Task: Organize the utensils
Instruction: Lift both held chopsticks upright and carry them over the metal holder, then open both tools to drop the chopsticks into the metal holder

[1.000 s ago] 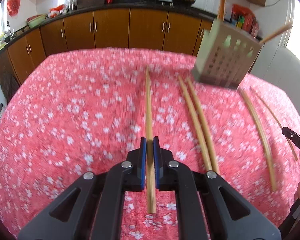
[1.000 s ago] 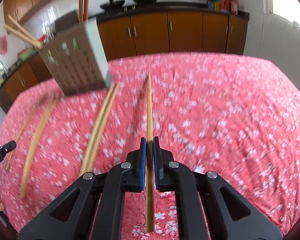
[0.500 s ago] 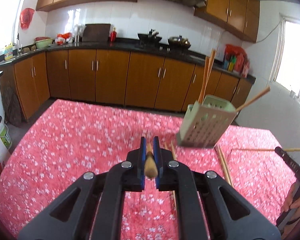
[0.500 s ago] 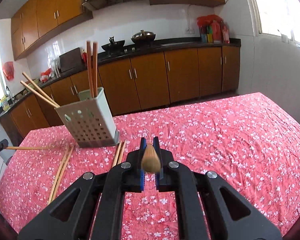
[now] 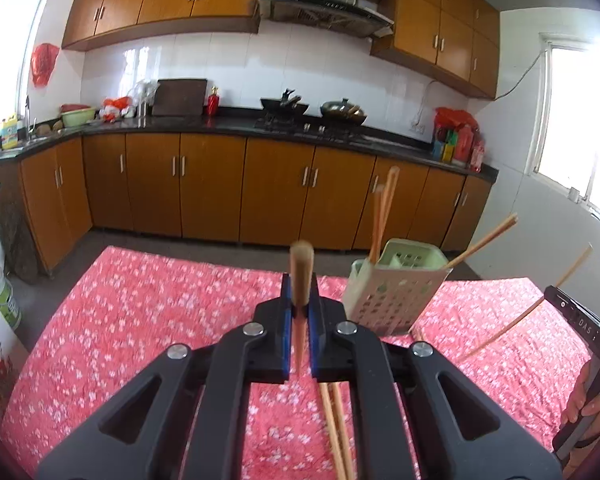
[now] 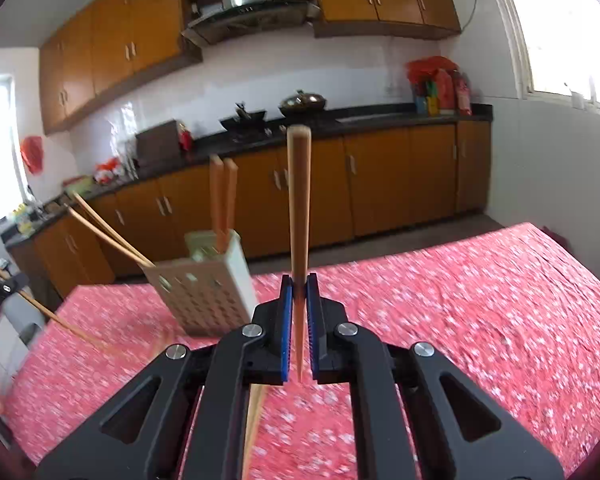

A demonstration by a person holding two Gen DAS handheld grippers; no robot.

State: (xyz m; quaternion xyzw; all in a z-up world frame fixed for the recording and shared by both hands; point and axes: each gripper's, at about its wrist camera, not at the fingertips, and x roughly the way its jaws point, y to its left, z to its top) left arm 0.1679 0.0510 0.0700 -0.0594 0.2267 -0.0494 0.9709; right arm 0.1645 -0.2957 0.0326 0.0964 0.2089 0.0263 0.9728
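Both grippers clamp a chopstick above the red floral tablecloth [image 5: 148, 320].

The left black two-finger gripper [image 5: 300, 312] is closed on a tapered wooden chopstick [image 5: 301, 268]; the right black gripper [image 6: 299, 312] likewise pinches its own wooden chopstick [image 6: 299, 200]. The pale perforated plastic utensil holder [image 5: 392, 292] stands on the cloth, four chopsticks inside; a loose pair [image 5: 336, 428] lies nearer.

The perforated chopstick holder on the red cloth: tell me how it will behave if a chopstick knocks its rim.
The holder looks like thin plastic full of holes, so probably light and easy to shove. It is tall for its base and already appears tilted, so it may tip. The chopsticks standing high in it probably add leverage.
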